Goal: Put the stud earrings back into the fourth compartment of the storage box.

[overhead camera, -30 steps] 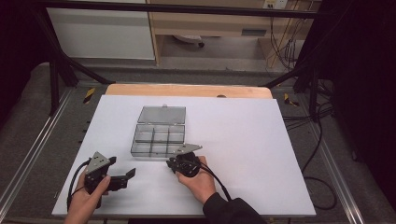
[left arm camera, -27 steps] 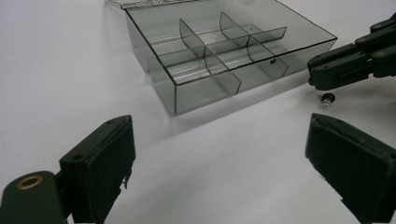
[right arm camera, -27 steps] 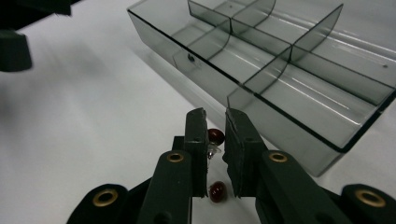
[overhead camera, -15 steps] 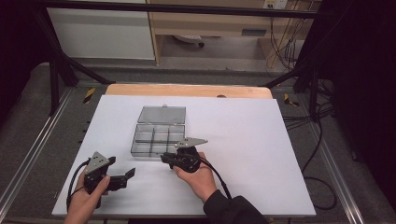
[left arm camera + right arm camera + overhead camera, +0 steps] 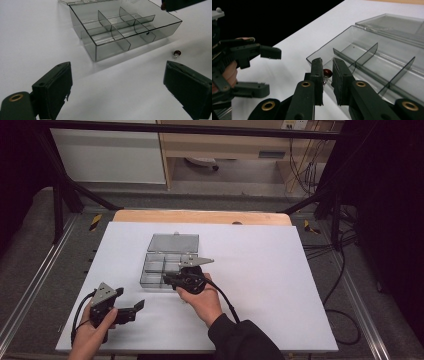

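Note:
A clear compartment box [image 5: 150,284] lies open in the middle of the white table, its lid [image 5: 174,242] flat behind it. My right gripper [image 5: 167,279] hovers over the box's front edge and points left. In the right gripper view its jaws [image 5: 327,62] are almost together on a small red-headed piece [image 5: 327,72] with a metal stem. A second red-headed piece [image 5: 177,53] lies on the table in front of the box [image 5: 110,51]. My left gripper [image 5: 134,312] rests at the front left, open wide [image 5: 117,67] and holding nothing.
The box compartments [image 5: 362,56] look bare. The left gripper [image 5: 268,71] sits close to the left of the right jaws. A wooden strip [image 5: 200,216] borders the table's far edge. Metal rails and cables run along both sides.
My right gripper has moved left and forward, from beside the box's front right corner to over its front edge. The left gripper has stayed put.

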`<state>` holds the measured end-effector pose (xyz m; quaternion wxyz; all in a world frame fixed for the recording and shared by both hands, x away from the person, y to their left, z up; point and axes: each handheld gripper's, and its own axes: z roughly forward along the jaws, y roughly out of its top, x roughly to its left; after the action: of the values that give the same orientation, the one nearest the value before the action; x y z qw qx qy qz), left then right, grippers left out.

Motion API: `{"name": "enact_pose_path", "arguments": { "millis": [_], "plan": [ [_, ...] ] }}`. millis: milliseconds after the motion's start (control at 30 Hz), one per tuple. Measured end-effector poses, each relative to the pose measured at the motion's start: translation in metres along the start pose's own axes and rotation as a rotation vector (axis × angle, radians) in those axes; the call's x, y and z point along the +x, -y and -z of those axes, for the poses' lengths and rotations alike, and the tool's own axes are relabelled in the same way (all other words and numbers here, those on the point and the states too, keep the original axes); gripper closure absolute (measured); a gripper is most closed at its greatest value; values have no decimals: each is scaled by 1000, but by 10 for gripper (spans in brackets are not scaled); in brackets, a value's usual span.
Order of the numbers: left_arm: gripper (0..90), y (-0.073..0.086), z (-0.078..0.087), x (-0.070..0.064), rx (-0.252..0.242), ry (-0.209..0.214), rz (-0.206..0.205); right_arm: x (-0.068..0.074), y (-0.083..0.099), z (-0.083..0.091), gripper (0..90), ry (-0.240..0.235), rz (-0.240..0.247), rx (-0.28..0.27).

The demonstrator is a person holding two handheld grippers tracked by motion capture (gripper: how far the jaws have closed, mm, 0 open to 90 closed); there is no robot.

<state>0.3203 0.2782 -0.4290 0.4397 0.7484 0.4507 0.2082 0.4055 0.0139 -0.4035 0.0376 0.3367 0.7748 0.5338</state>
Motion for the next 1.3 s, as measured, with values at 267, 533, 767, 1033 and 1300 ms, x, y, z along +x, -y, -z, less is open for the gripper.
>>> {"name": "enact_pose_path", "arguments": {
  "millis": [267,533,767,1033,1300],
  "plan": [
    [88,0,0,0,-1,0,2,-4,-12,-13,794,27,14,-1],
    [70,0,1,2,-4,-10,13,-6,-20,-26,794,33,23,14],
    [70,0,1,2,-5,-8,14,-7,-23,-34,794,41,32,32],
    [70,0,1,2,-6,-7,16,-5,-25,-40,794,41,46,45],
    [71,0,1,2,-5,-6,16,-3,-30,-46,795,44,68,61]
  ]
}}
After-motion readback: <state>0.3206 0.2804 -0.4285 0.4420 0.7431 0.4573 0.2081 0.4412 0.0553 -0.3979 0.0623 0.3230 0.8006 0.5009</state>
